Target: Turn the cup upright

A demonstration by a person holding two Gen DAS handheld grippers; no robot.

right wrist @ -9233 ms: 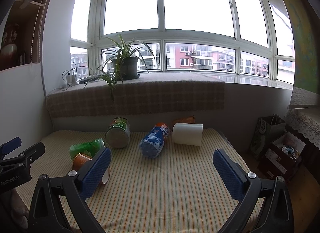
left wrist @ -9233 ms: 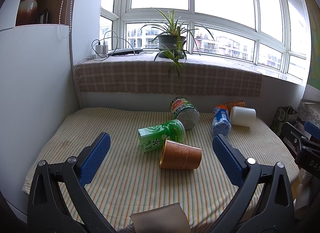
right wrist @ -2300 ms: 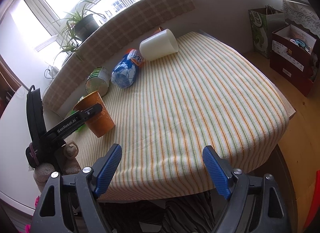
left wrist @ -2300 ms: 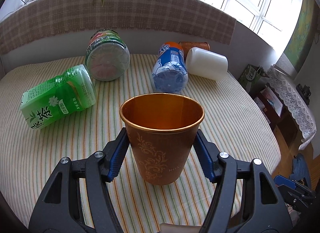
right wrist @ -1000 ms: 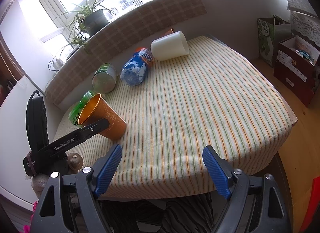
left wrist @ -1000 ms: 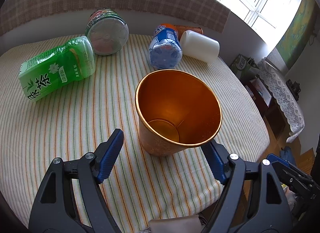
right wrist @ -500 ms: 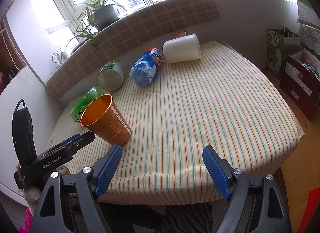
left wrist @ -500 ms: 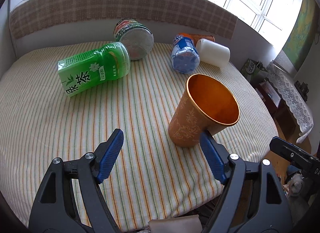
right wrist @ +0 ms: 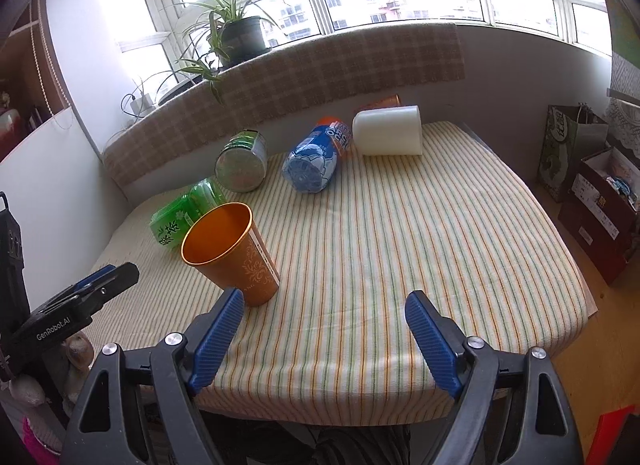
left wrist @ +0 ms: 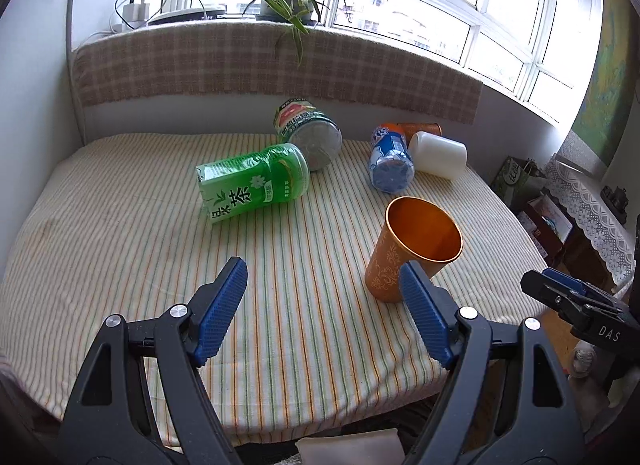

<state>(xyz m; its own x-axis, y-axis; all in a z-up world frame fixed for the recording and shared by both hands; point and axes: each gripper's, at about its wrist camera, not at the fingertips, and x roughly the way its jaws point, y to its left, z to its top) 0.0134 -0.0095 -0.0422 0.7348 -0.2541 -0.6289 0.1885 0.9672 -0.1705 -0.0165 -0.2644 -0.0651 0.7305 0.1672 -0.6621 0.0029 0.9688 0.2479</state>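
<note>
The orange metal cup point(left wrist: 412, 245) stands upright on the striped tablecloth, mouth up; it also shows in the right wrist view point(right wrist: 236, 253). My left gripper point(left wrist: 324, 305) is open and empty, pulled back from the cup, with its right finger just in front of the cup's base. My right gripper point(right wrist: 324, 329) is open and empty near the table's front edge, to the right of the cup. The left gripper's tip shows at the left of the right wrist view point(right wrist: 100, 281).
A green tea bottle point(left wrist: 252, 181), a green-labelled jar point(left wrist: 308, 133), a blue bottle point(left wrist: 390, 161), a white cup point(left wrist: 438, 155) and another orange cup point(left wrist: 420, 129) lie on their sides at the back. Bags and boxes point(right wrist: 592, 185) stand on the floor at right.
My left gripper has let go of the orange cup, left it upright, and drawn back and to the left. The right gripper has shifted only slightly.
</note>
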